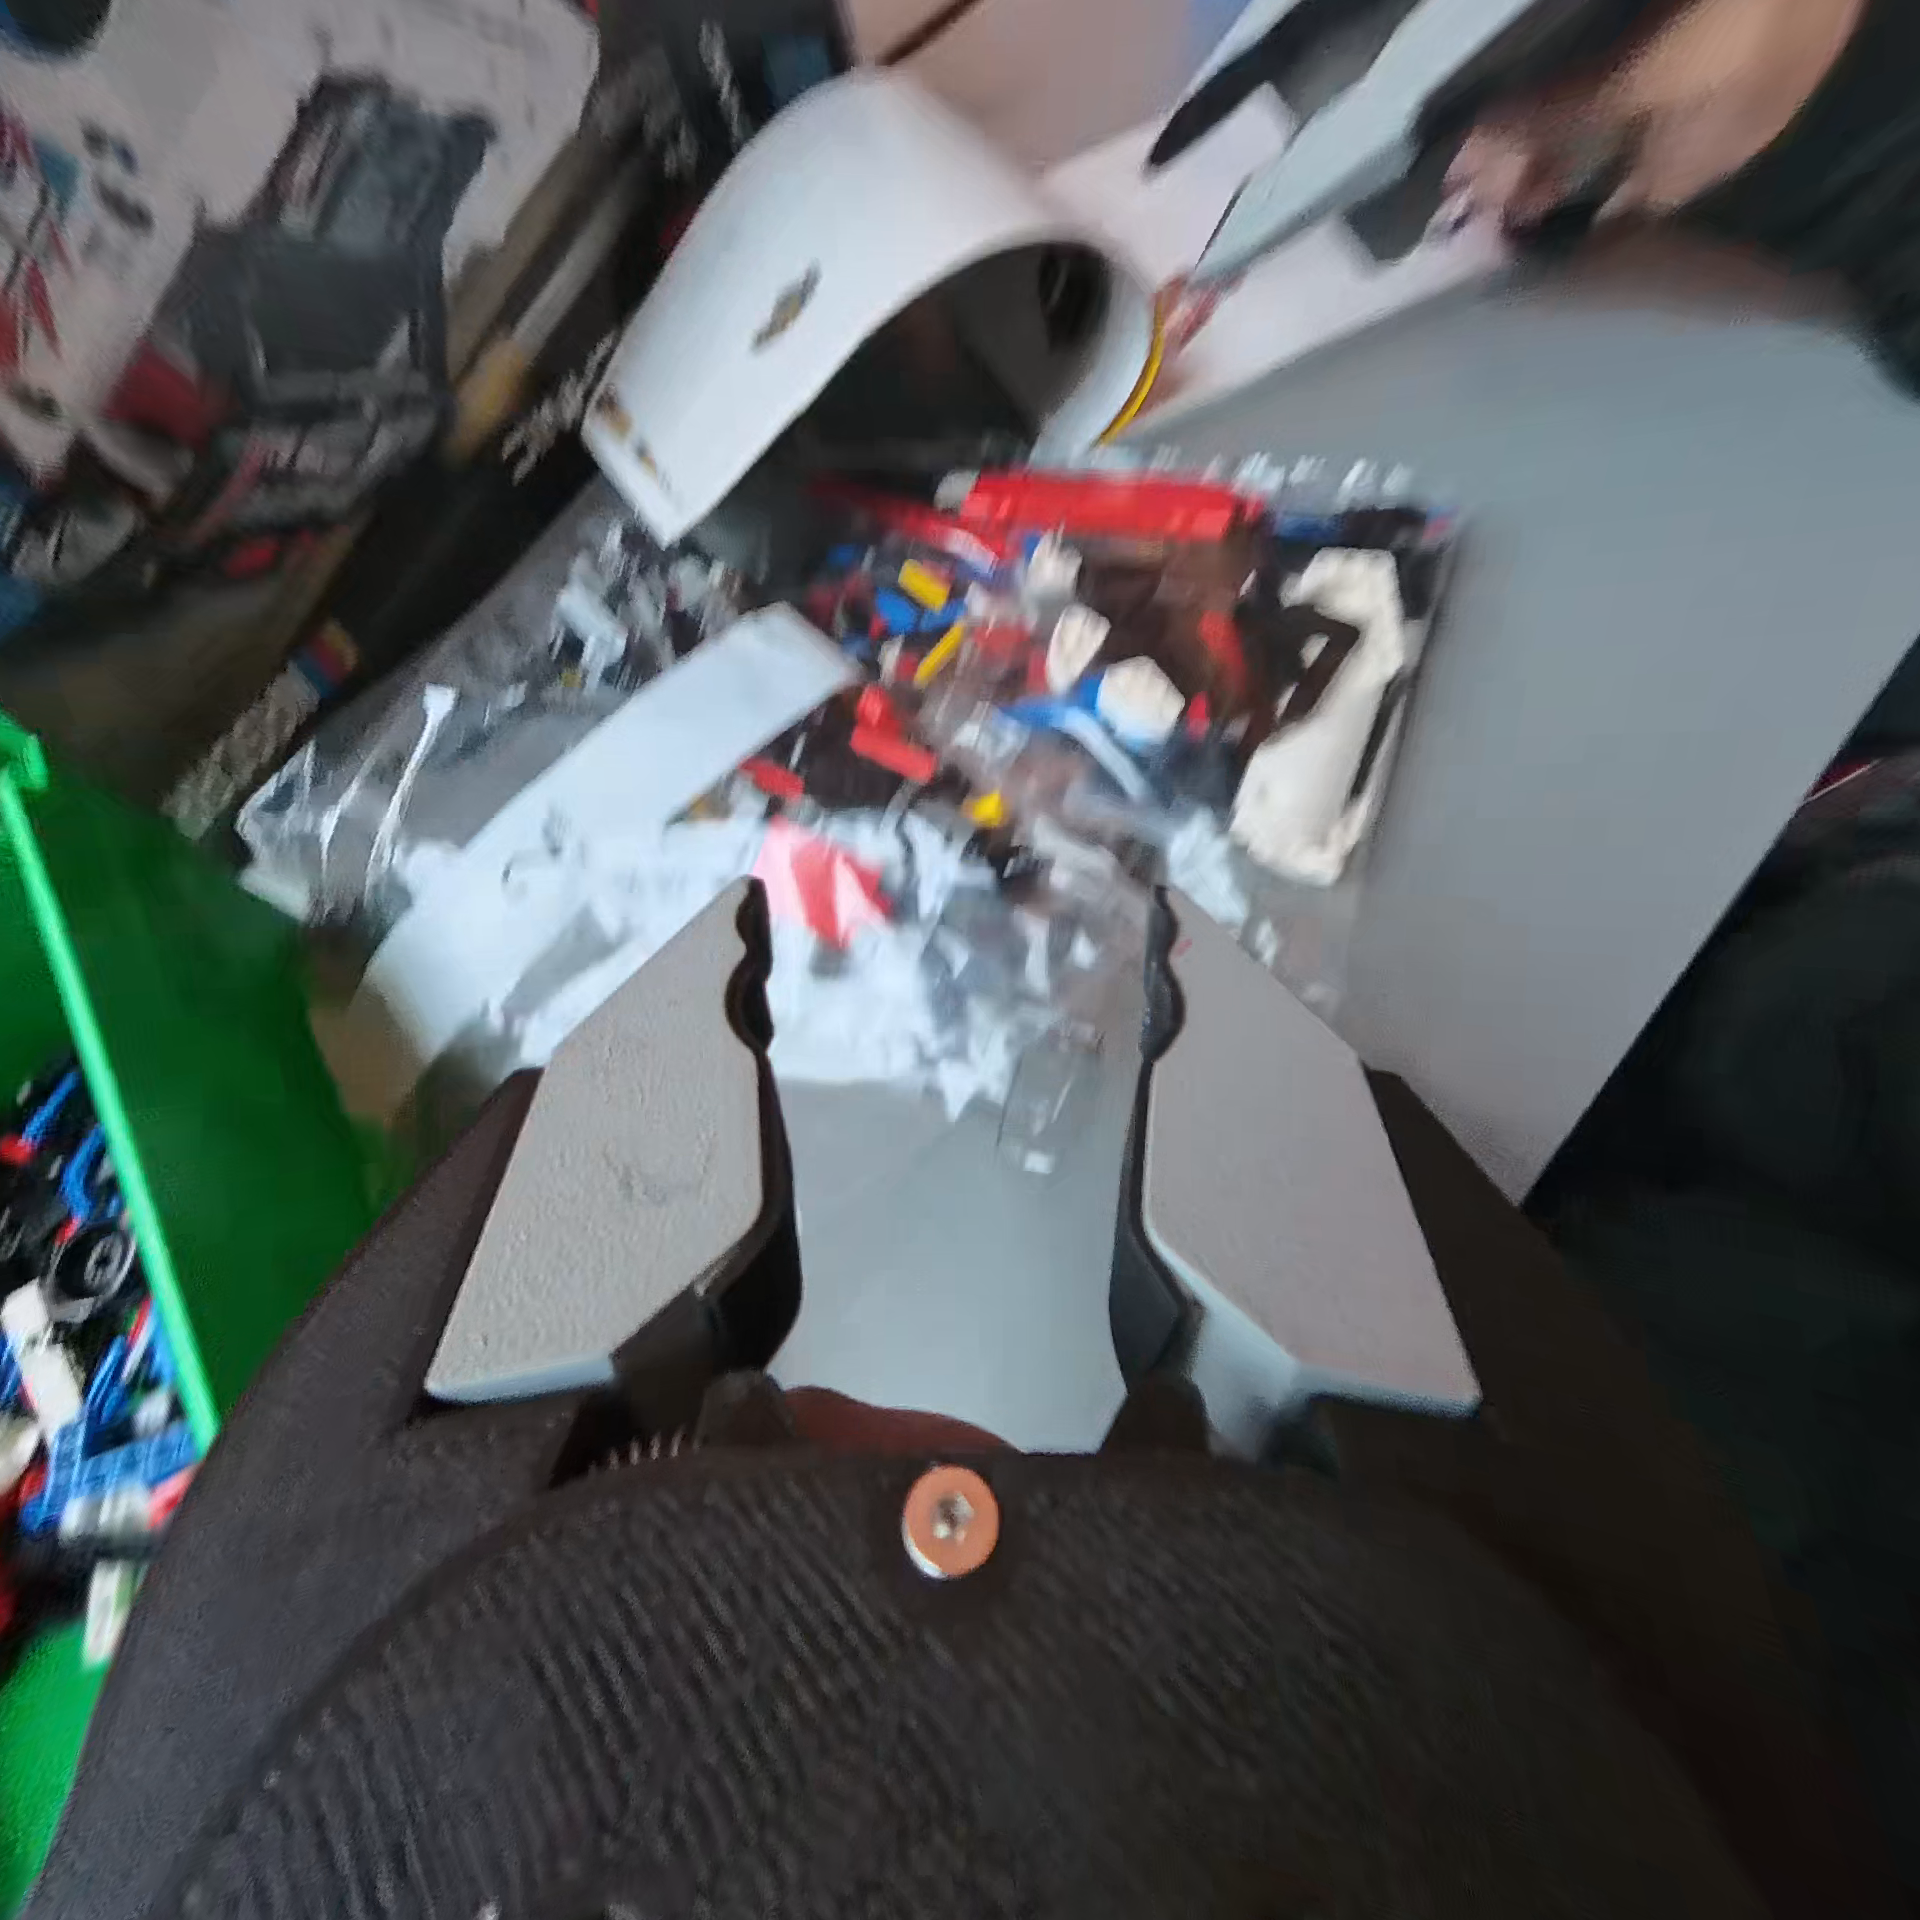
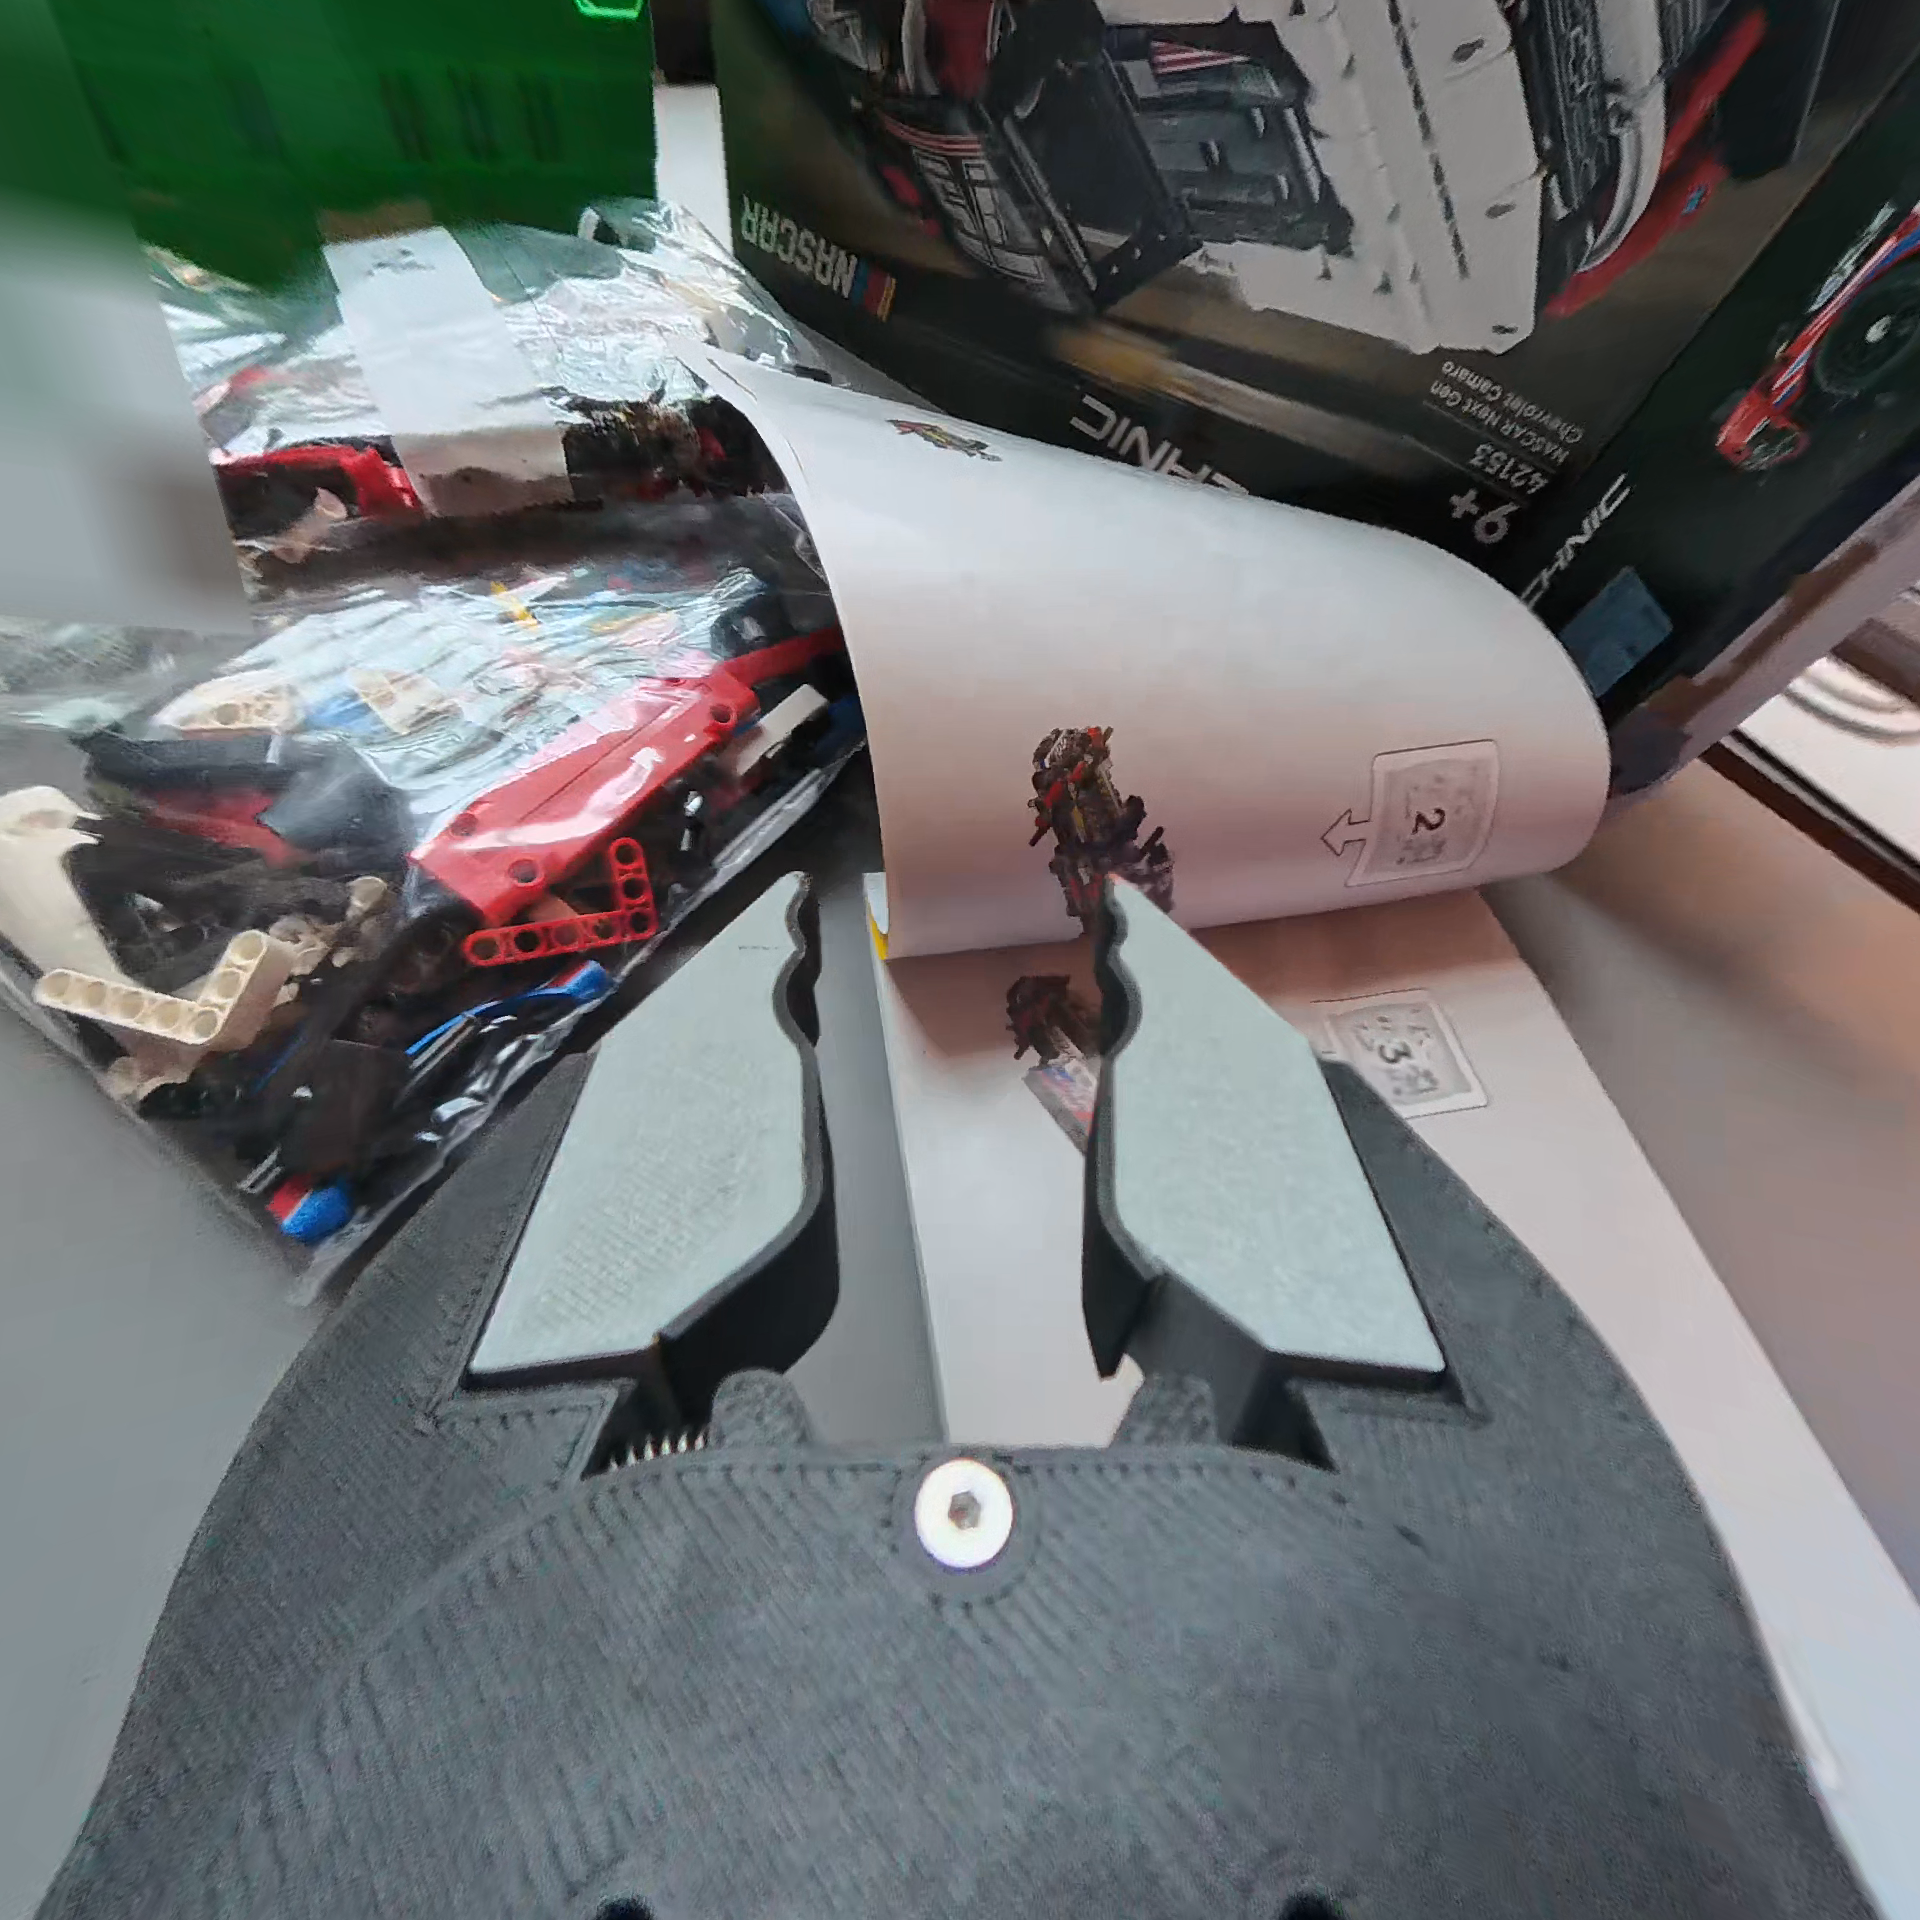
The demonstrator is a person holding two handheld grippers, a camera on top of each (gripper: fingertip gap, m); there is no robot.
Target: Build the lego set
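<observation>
Clear bags of Lego parts (image 1: 1039,707) in red, blue, white and black lie on the grey table (image 1: 1662,623). They also show in the right wrist view (image 2: 468,790). My left gripper (image 1: 956,914) is open and empty, just short of the bags; this view is blurred. The open instruction booklet (image 2: 1195,675) has one page curled up and over. My right gripper (image 2: 956,904) is open, low over the booklet's flat page, with its right fingertip (image 2: 1127,935) at the curled page's lower edge. The curled page (image 1: 831,291) also shows in the left wrist view, and the right gripper (image 1: 1330,156) behind it.
The Lego set box (image 2: 1247,260) stands behind the booklet and also shows in the left wrist view (image 1: 291,291). A green bin (image 1: 156,1039) with loose Lego parts sits at the left, and in the right wrist view (image 2: 312,104). A person's hand (image 1: 1662,114) shows at top right. Tip to tip, the grippers are about 25 cm apart.
</observation>
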